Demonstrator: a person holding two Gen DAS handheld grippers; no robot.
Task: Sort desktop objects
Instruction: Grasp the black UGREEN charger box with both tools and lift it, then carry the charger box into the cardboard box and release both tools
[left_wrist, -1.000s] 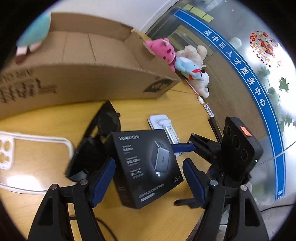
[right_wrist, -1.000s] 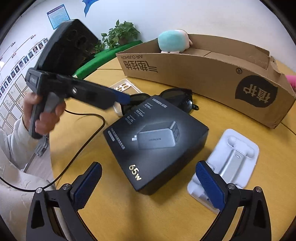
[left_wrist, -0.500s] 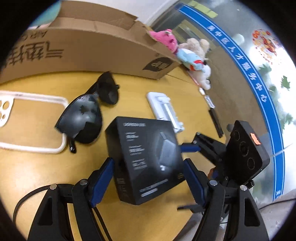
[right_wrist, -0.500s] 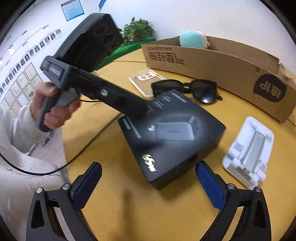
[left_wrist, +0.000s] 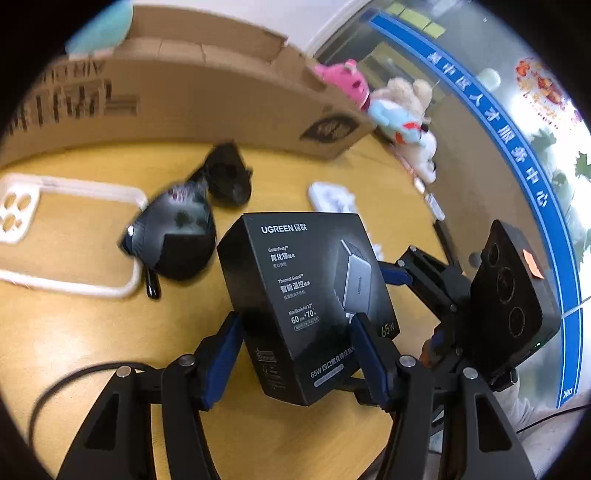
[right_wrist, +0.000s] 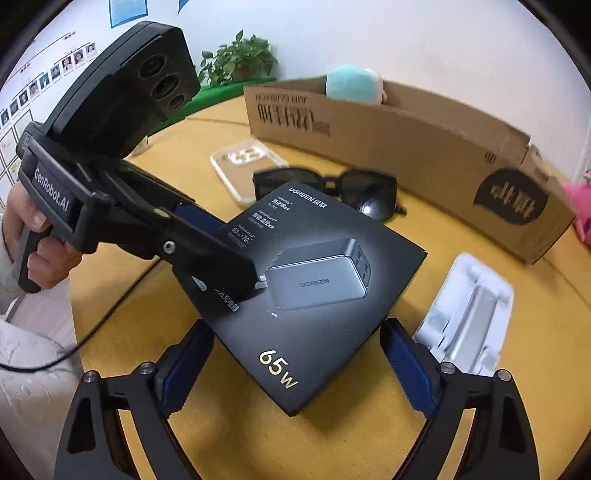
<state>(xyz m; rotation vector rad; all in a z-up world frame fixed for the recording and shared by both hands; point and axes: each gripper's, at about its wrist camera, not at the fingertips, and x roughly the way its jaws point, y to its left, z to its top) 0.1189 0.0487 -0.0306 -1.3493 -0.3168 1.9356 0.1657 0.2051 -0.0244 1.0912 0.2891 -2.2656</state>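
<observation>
My left gripper (left_wrist: 295, 343) is shut on a black UGREEN charger box (left_wrist: 303, 295) and holds it tilted above the yellow table. The box (right_wrist: 317, 280) fills the middle of the right wrist view, with the left gripper (right_wrist: 221, 266) clamped on its left side. My right gripper (right_wrist: 295, 365) is open and empty, its fingers on either side of the box's near corner. Black sunglasses (left_wrist: 192, 229) (right_wrist: 332, 188), a clear phone case (left_wrist: 48, 229) (right_wrist: 243, 162) and a white phone stand (right_wrist: 469, 314) lie on the table.
A long open cardboard box (right_wrist: 406, 147) (left_wrist: 184, 96) stands across the back of the table, with a teal plush (right_wrist: 351, 85) in it. Plush toys (left_wrist: 399, 110) sit past its right end. A black cable (right_wrist: 103, 321) trails over the table's left edge.
The left gripper has closed on the charger box and lifted it off the table, tilting it up. The right gripper stays open and has come a little closer.
</observation>
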